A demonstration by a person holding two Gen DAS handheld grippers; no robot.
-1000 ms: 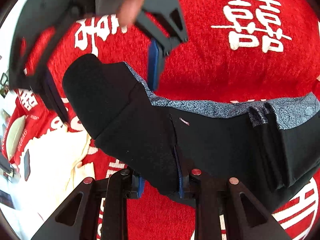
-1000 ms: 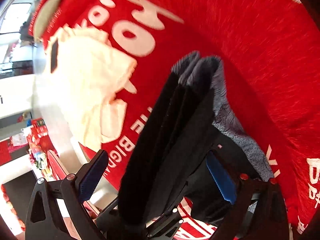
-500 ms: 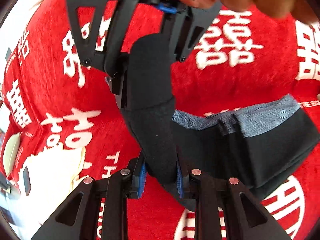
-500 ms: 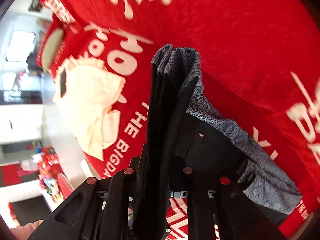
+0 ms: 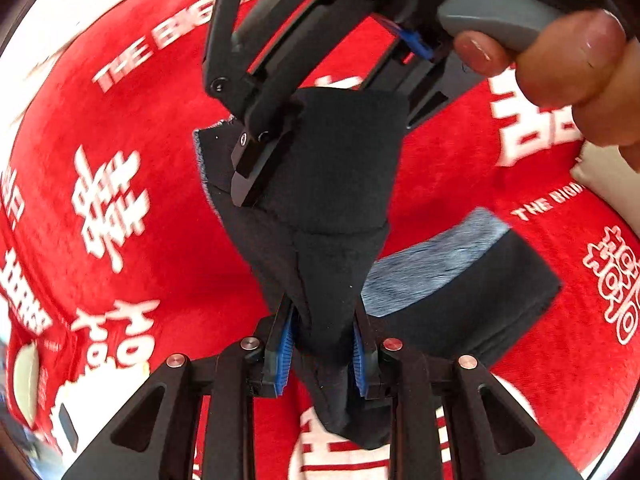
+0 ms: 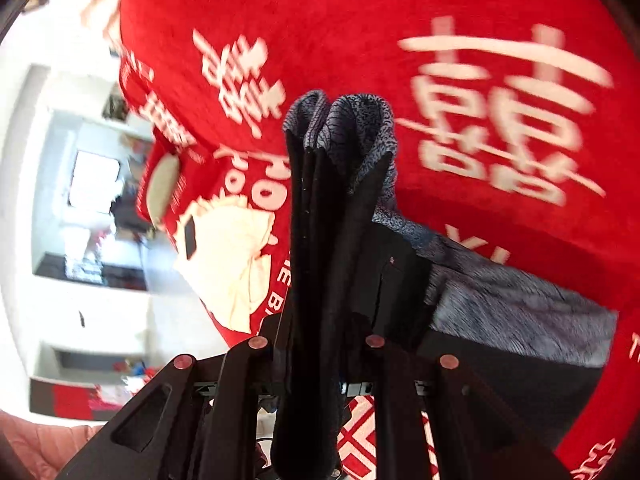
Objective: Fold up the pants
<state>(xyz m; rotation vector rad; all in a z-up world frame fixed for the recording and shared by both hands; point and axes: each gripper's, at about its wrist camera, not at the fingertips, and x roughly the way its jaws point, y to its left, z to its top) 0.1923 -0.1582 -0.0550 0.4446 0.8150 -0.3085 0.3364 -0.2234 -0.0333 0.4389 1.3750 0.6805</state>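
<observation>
Above red cloth (image 5: 168,240) | both jaws clamped on pants (image 5: 340,184) (bunched edges) | open room around

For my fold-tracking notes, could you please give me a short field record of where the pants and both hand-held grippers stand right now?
garment: black pants with grey patterned waistband
surface: red cloth with white lettering
left hand-held gripper: shut on a bunched fold of the pants
right hand-held gripper: shut on the pants, layers standing up between its fingers
pants state: partly lifted, waistband end lying on the cloth
also on cloth: cream garment
</observation>
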